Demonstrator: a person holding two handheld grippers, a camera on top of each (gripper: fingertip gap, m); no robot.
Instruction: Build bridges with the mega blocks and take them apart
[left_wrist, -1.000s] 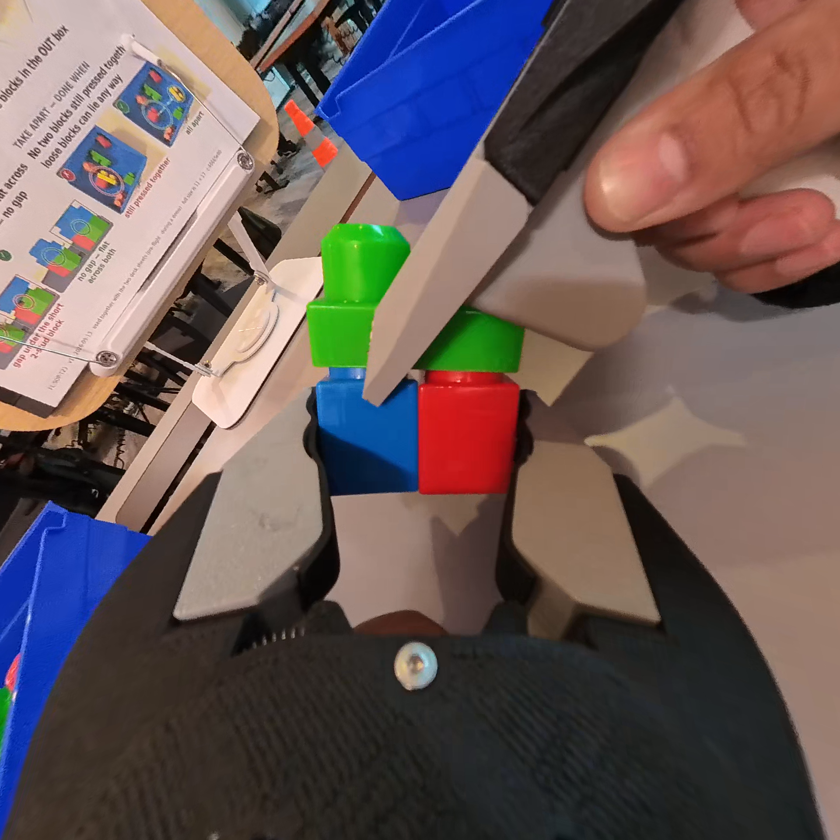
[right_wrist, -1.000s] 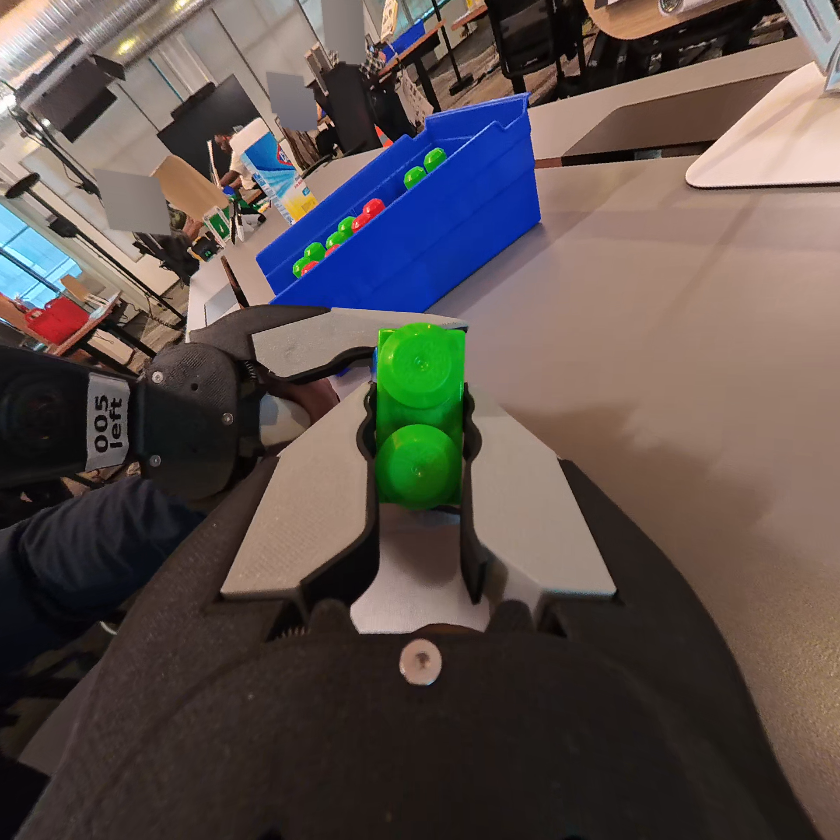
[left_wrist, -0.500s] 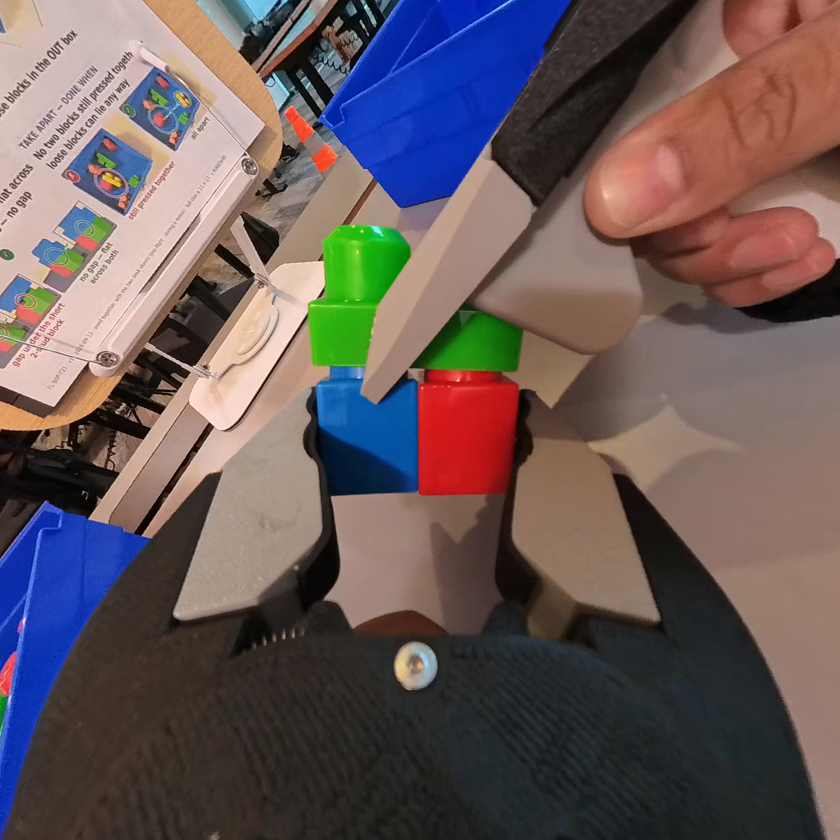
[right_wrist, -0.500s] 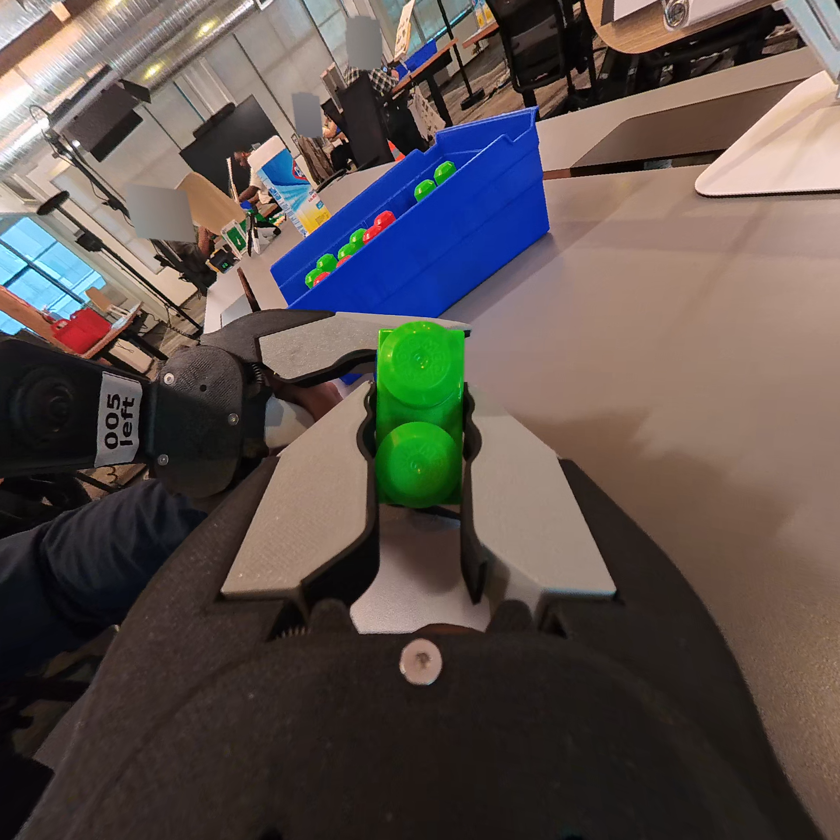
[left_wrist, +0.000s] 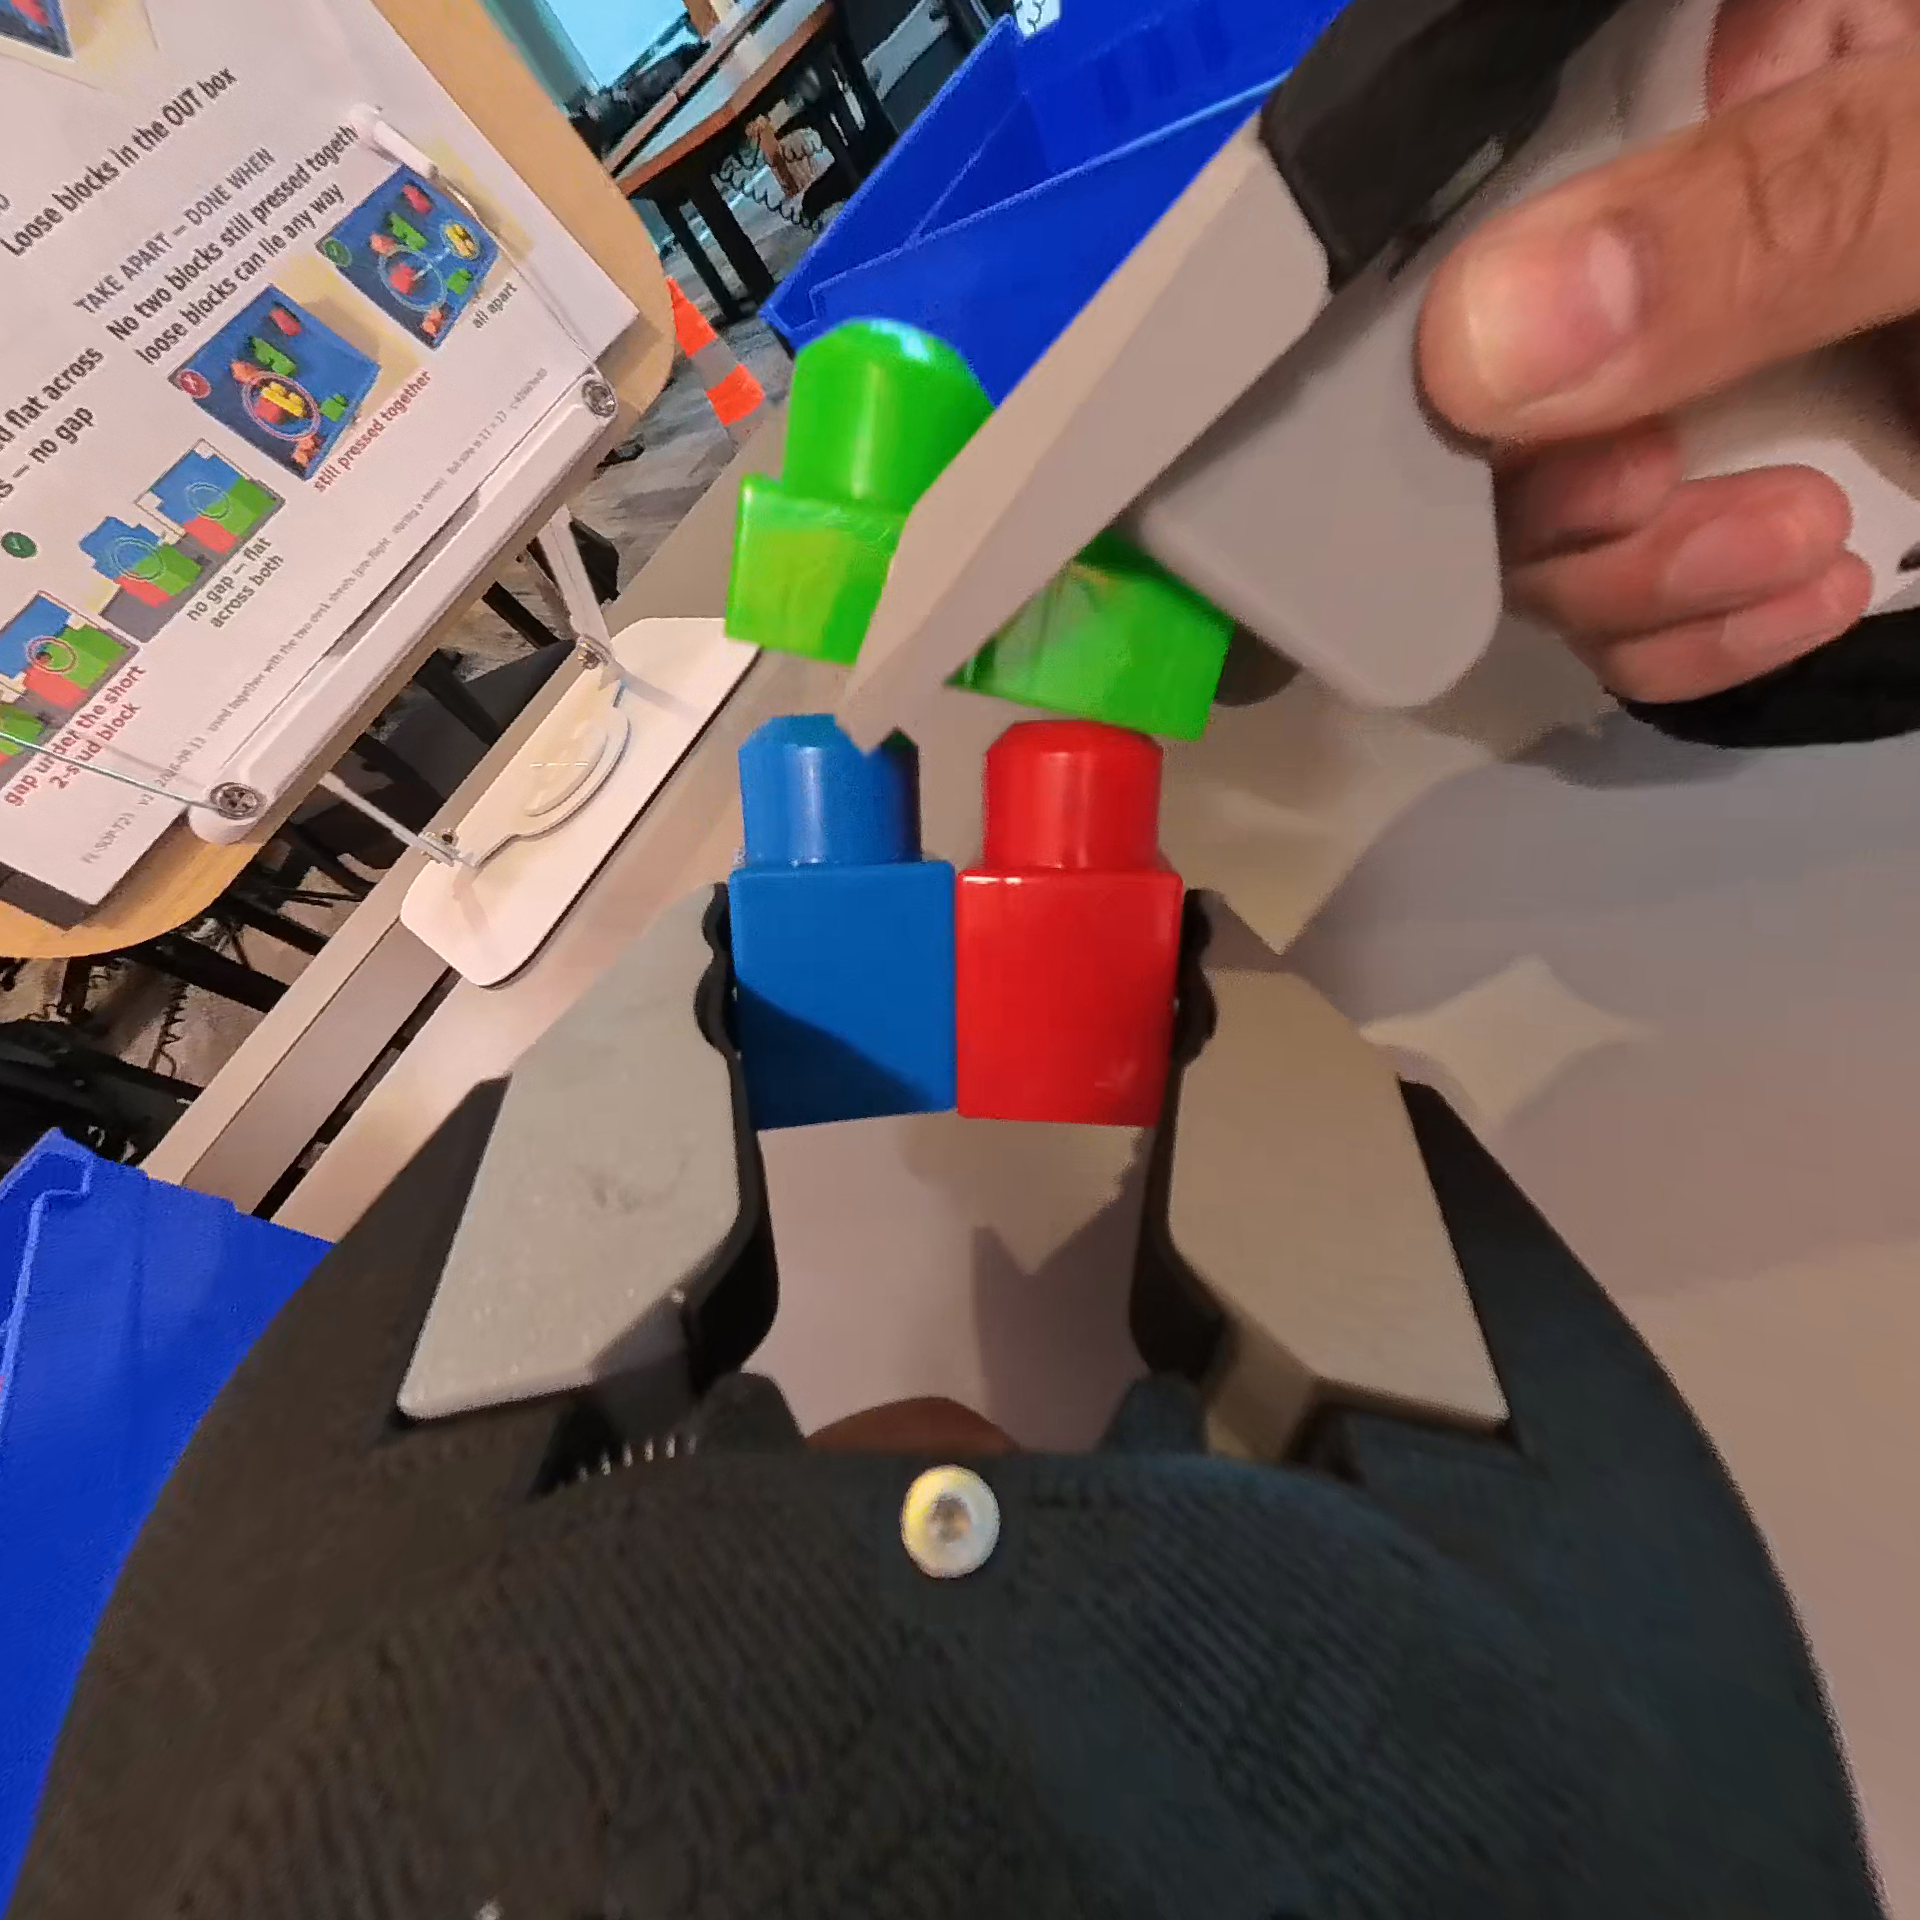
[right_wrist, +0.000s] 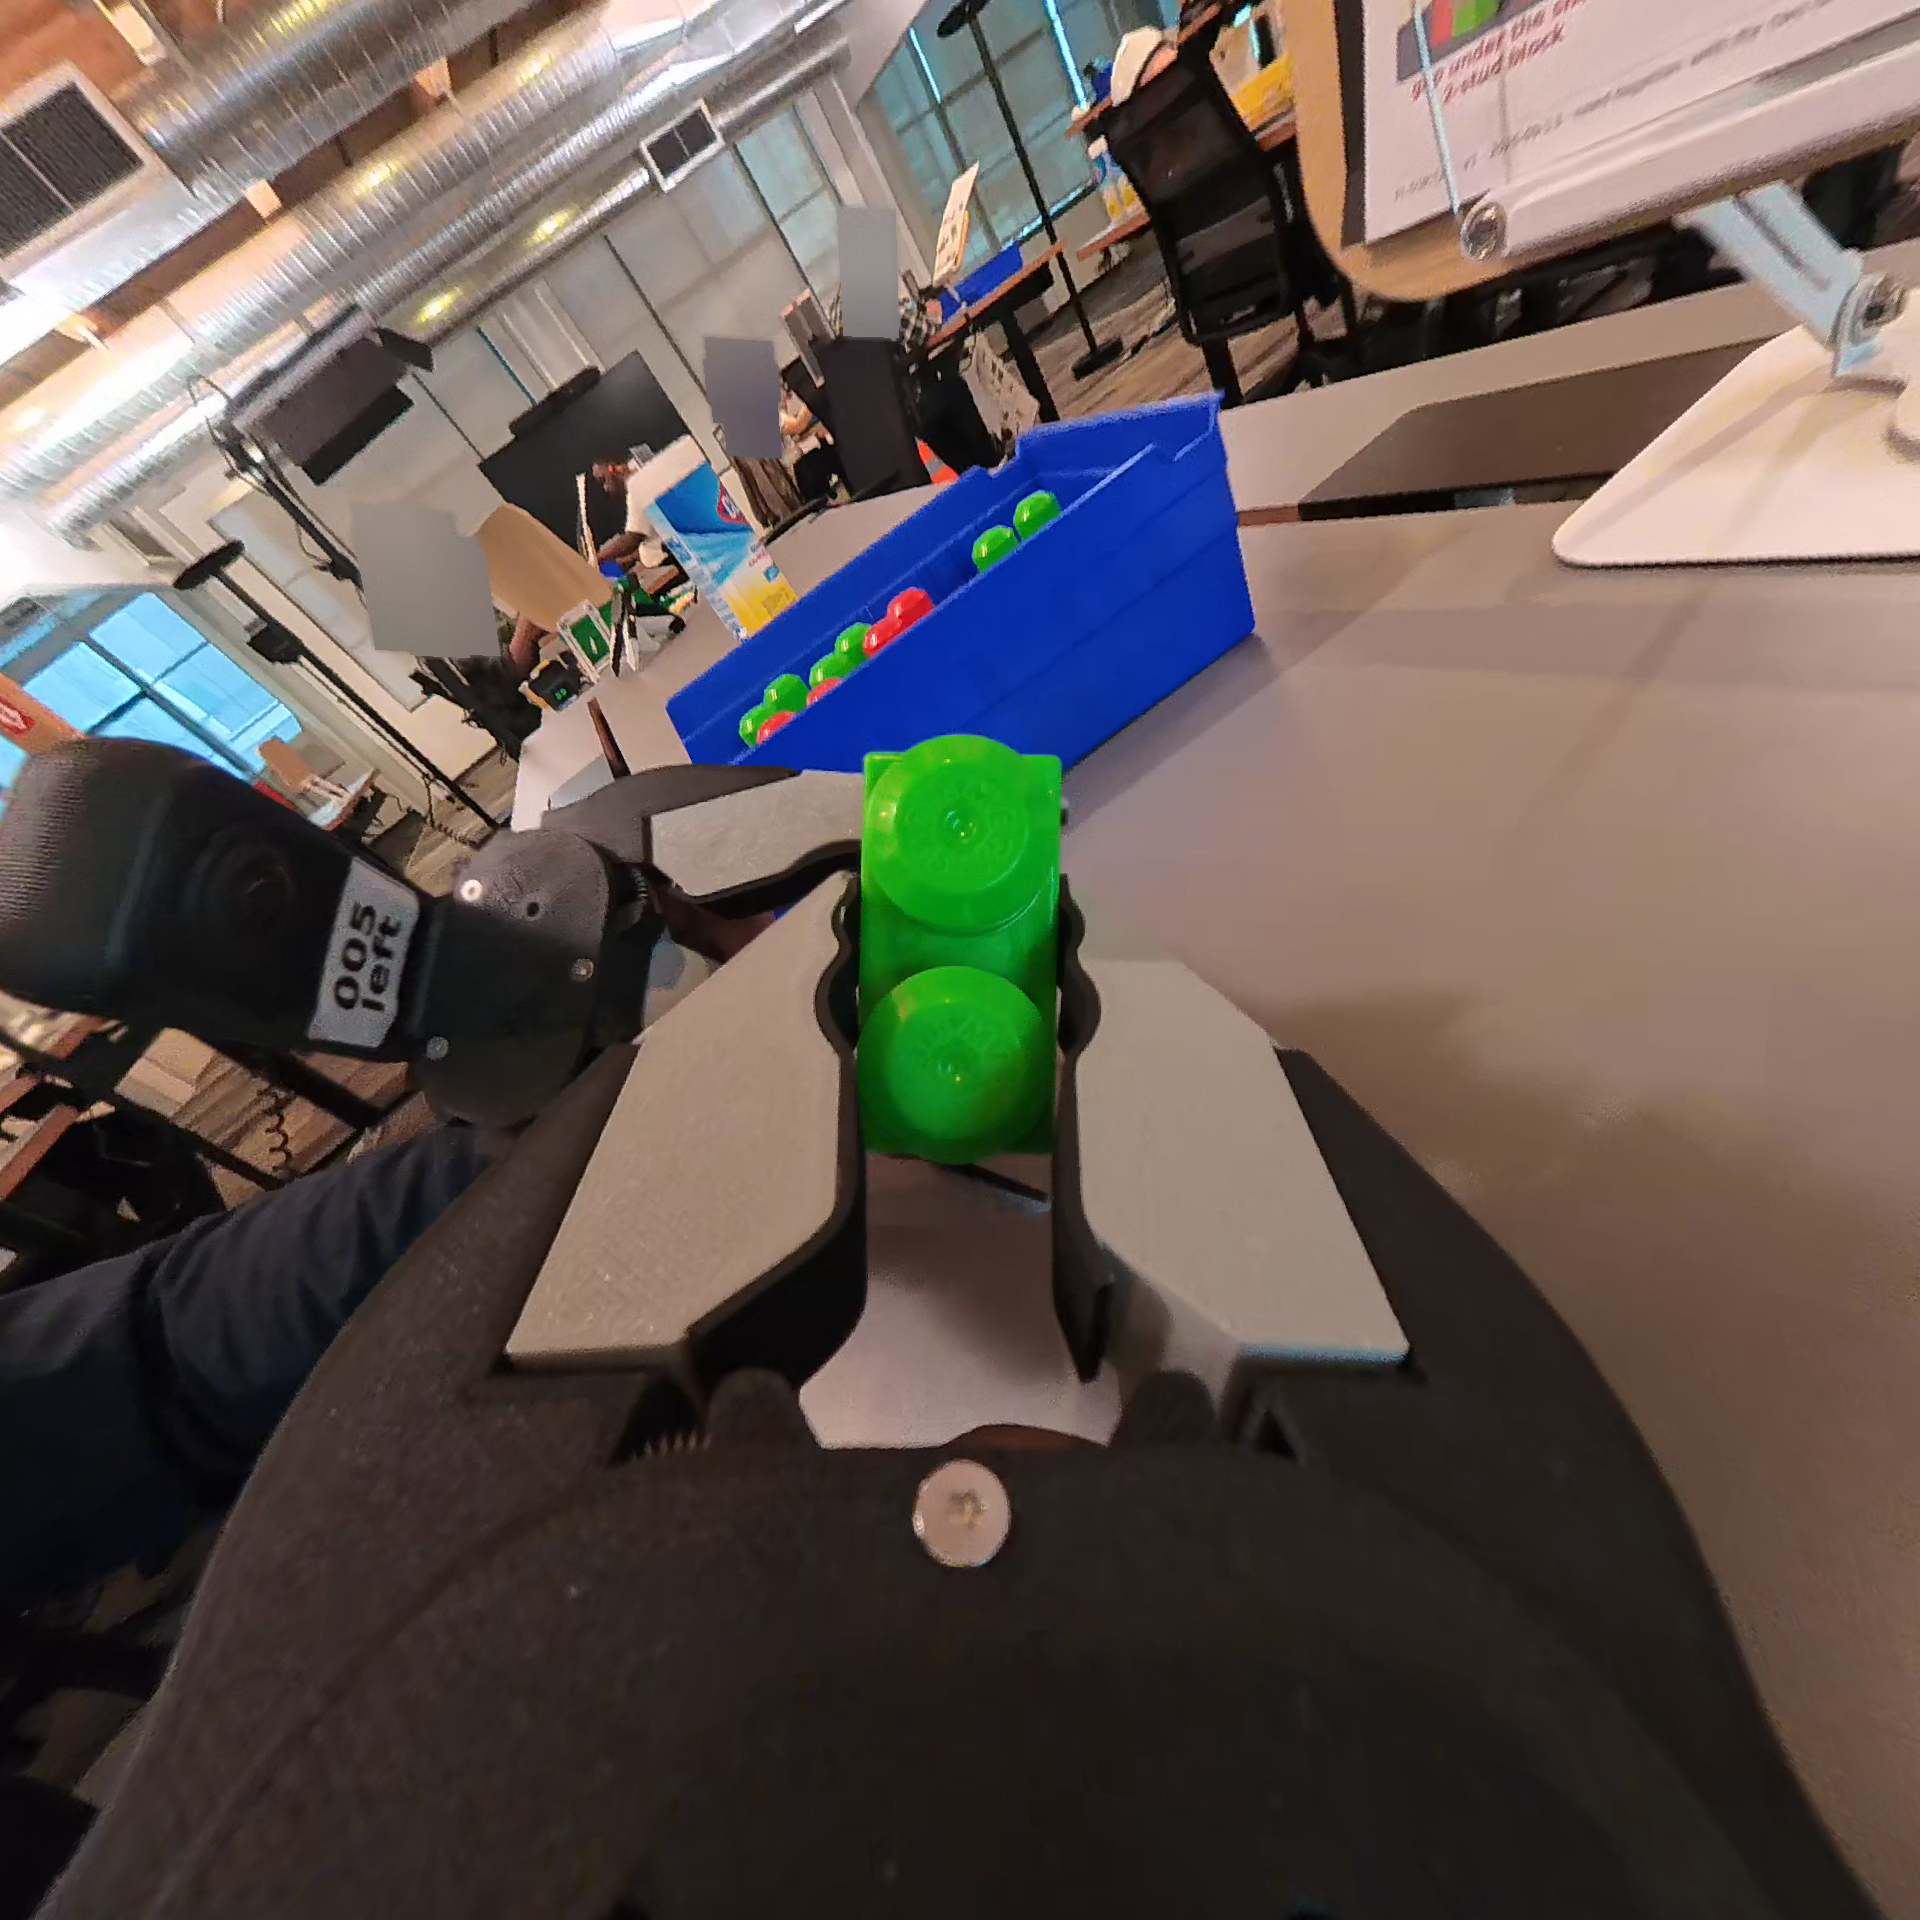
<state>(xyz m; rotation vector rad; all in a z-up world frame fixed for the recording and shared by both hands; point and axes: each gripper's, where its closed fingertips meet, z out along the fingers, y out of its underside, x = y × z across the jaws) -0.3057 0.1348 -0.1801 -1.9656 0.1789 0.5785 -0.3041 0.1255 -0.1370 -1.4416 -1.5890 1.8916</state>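
Green block (left_wrist: 821, 520) lifted off, between right jaws

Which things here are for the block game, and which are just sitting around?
For the game:
green block, held by the right gripper
blue block and red block, held by the left gripper
blue bin of spare blocks

Just around:
instruction sheet
white stand base
orange cone

The right claw's near finger (left_wrist: 1049, 468) hid the middle of the green block (left_wrist: 821, 540). Below that block, the blue (right_wrist: 777, 910) and red blocks were almost wholly hidden in the right wrist view. The blue bin (left_wrist: 94, 1351) was cut off at the left edge.
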